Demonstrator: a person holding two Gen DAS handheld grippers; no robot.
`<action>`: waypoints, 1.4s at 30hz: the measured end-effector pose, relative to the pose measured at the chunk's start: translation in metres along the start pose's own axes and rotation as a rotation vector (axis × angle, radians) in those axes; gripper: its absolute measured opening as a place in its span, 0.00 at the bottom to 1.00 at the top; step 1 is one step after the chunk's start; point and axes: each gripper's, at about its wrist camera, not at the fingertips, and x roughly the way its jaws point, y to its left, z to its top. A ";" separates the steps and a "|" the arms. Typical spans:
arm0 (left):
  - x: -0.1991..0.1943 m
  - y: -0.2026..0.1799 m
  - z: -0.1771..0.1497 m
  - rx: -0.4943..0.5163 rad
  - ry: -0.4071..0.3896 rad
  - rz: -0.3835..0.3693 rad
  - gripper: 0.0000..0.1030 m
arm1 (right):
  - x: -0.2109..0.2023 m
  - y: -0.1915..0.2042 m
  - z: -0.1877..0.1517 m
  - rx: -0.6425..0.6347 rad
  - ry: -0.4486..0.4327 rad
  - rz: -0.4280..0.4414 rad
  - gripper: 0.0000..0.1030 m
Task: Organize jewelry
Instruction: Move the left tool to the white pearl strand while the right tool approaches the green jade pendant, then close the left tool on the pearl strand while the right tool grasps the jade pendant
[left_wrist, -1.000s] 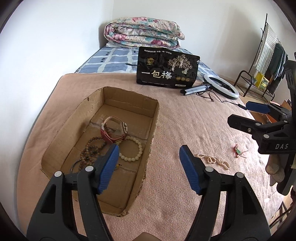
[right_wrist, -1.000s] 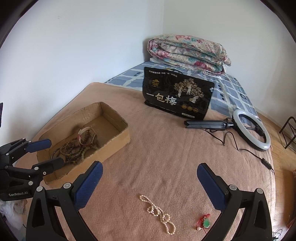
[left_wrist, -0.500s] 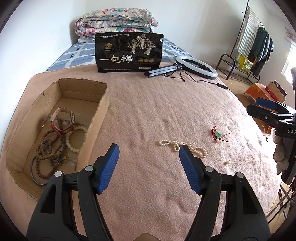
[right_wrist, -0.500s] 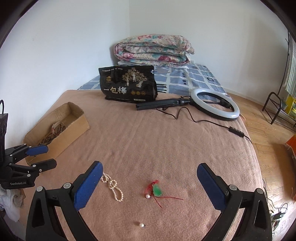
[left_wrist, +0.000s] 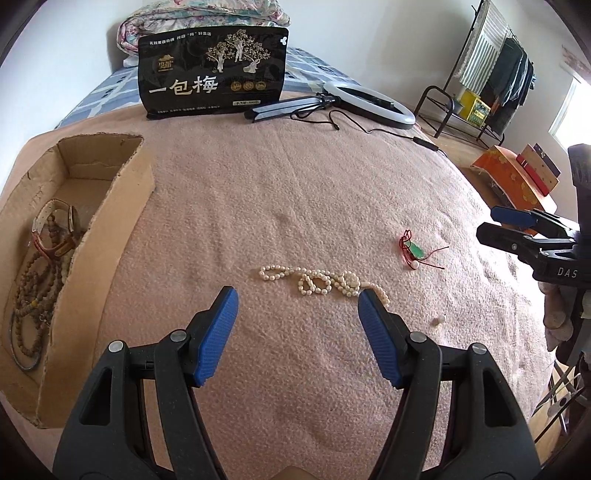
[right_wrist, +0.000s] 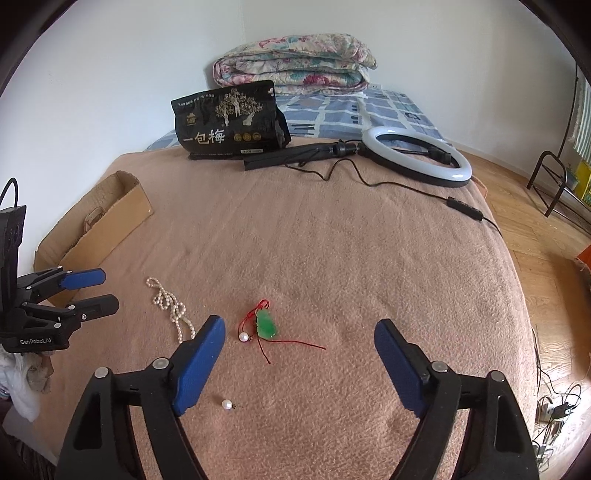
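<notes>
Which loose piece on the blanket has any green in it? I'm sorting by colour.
The jade pendant on the red cord; the pearl necklace and loose pearl are plain white.

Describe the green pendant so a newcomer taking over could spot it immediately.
On the pink blanket, look to the right of the cardboard box and just past the pearl necklace. The green pendant lies there, the only green piece, on a thin red cord with a small white bead.

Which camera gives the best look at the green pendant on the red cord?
The right wrist view: the green pendant on the red cord lies close, ahead of the right gripper, whose jaws are closing with nothing between them yet. In the left wrist view the pendant is small and off to the right.
</notes>
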 end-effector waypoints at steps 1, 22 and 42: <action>0.003 -0.001 0.000 0.000 0.004 -0.004 0.67 | 0.004 -0.002 0.001 0.002 0.012 0.015 0.75; 0.055 -0.027 0.005 0.078 0.066 0.015 0.67 | 0.073 -0.012 0.007 0.023 0.194 0.145 0.39; 0.072 -0.025 0.009 0.090 0.036 0.097 0.12 | 0.091 0.011 0.015 -0.071 0.248 0.139 0.30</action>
